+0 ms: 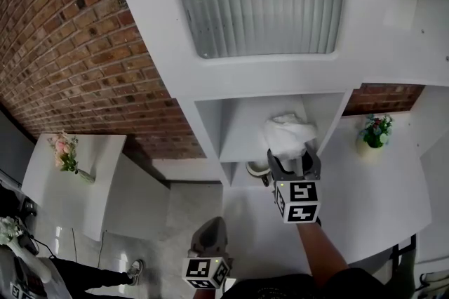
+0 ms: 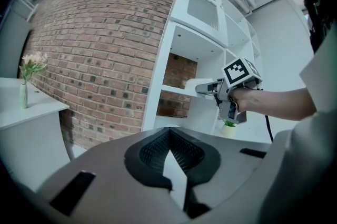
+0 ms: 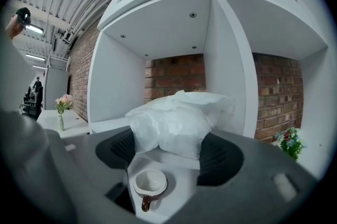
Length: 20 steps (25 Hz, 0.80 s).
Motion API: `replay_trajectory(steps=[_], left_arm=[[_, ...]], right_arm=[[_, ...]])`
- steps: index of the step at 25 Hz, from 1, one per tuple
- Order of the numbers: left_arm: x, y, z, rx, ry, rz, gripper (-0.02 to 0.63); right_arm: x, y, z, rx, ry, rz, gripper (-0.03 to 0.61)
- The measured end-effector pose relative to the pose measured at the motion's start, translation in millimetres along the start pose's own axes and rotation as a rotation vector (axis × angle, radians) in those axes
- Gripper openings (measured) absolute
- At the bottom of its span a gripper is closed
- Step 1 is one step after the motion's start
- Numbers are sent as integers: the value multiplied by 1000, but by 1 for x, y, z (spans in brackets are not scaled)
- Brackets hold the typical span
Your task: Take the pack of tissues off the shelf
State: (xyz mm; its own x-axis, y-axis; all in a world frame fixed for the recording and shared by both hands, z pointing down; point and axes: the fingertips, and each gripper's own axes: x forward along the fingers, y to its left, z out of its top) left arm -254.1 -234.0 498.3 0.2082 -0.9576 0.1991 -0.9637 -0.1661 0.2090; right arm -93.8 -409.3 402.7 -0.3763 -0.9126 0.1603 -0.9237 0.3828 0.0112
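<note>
The pack of tissues [image 1: 289, 130], white and crinkly, lies in the middle compartment of the white shelf [image 1: 242, 118]. My right gripper [image 1: 293, 157] reaches level into that compartment. In the right gripper view the pack [image 3: 176, 120] sits between the two dark pads [image 3: 122, 148], which touch its left and right sides. The left gripper view shows the right gripper [image 2: 206, 89] at the shelf from the side. My left gripper [image 1: 212, 226] hangs low and back from the shelf, jaws together with nothing in them [image 2: 168, 133].
A small white cup [image 3: 150, 183] with a brown handle stands on the shelf below the pack. A potted plant [image 1: 375, 130] stands on the counter at right. A vase of pink flowers [image 1: 66, 154] is on a white table at left. A brick wall is behind.
</note>
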Motion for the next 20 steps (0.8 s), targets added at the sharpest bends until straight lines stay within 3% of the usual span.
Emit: replay_trajectory(steps=[14,20], left_arm=[[-3,-14,4,-6,2,-3,9],[-5,-23,14,-10,-33,-14,9]], right_arm=[[-25,12,13,-18,-43,96,311],[-42,15,12,-17,-46,107,311]])
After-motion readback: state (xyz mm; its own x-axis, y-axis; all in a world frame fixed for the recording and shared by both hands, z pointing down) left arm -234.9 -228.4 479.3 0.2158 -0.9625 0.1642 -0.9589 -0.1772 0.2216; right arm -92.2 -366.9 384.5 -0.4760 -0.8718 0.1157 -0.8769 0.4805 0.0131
